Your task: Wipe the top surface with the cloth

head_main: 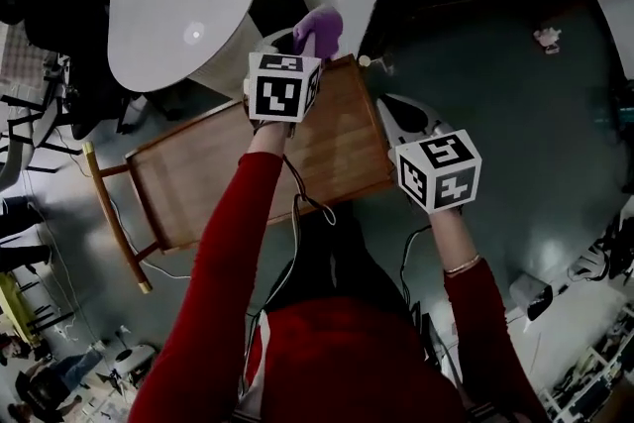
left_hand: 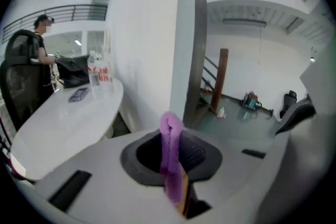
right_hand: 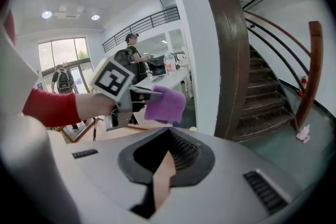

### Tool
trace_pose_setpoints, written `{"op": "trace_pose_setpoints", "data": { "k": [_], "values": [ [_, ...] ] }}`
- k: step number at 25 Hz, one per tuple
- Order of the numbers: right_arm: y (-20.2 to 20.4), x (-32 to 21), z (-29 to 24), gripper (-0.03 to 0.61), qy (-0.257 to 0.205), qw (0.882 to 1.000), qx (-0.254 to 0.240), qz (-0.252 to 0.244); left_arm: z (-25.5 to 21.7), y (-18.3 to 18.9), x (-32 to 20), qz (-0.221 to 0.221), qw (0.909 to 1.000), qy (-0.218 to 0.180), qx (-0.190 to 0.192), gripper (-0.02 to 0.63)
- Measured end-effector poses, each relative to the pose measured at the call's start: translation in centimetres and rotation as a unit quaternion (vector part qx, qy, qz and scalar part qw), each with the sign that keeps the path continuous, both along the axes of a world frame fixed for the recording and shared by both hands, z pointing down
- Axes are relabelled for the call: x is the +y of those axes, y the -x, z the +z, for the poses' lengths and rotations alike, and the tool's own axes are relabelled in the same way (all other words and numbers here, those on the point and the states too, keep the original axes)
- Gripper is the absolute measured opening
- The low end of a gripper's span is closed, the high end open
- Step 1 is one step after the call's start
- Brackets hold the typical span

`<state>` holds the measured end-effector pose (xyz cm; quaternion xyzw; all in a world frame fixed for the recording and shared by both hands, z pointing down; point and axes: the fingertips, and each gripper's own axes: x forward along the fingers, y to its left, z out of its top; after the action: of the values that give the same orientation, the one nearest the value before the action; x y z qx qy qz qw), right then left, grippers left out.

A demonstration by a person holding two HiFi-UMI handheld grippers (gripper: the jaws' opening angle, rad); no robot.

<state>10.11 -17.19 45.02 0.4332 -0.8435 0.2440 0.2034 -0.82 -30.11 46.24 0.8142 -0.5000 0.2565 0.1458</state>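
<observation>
The left gripper (head_main: 300, 45) is clamped tight on the purple cloth (head_main: 319, 29). In its own view the cloth shows only edge-on, as a narrow upright fold pinched between the pads. Its lower end drops out of sight behind the grey housing.

From the head view, the cloth bunches out at 12 o'clock of that gripper's marker cube, at the far edge of the wooden top (head_main: 213, 175) near its far right corner. The cube hides the jaw tips there, and it also hides the line where cloth and wood would meet. I cannot tell whether the cloth touches the surface. The right gripper view shows the cloth from the side as a loose square lobe sticking out past the jaws.

The right gripper (right_hand: 161, 168) sits at about 4 o'clock from the left one, by the top's right edge. Its jaws stand a narrow gap apart and hold nothing. Only a sliver of tan wood shows through the gap.

A red sleeve (head_main: 230, 253) crosses the middle of the wooden top and covers part of it, and the legs are partly visible at 9 o'clock. A white curved table (head_main: 163, 10) runs out of the picture at 11 o'clock. The objects on it are too small to make out.
</observation>
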Motion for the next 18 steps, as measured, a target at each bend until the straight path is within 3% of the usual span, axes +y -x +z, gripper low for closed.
{"op": "trace_pose_setpoints", "data": {
  "k": [4, 9, 14, 18],
  "values": [
    [1.6, -0.4, -4.3, 0.005, -0.039, 0.998, -0.033, -0.022, -10.6, 4.8, 4.7, -0.039, 0.9867, -0.145, 0.063, 0.049],
    [5.0, -0.8, -12.2, 0.005, -0.115, 0.987, -0.068, -0.085, -20.3, 13.1, 10.0, -0.094, 0.9630, -0.245, 0.060, 0.049],
    [9.5, -0.3, -18.0, 0.005, -0.185, 0.966, -0.087, -0.156, -24.7, 18.7, 15.0, -0.134, 0.9470, -0.292, 0.021, 0.049],
    [12.1, 1.8, -20.1, 0.005, -0.218, 0.955, -0.087, -0.180, -24.4, 20.8, 19.1, -0.149, 0.9452, -0.289, 0.032, 0.049]
  ]
}}
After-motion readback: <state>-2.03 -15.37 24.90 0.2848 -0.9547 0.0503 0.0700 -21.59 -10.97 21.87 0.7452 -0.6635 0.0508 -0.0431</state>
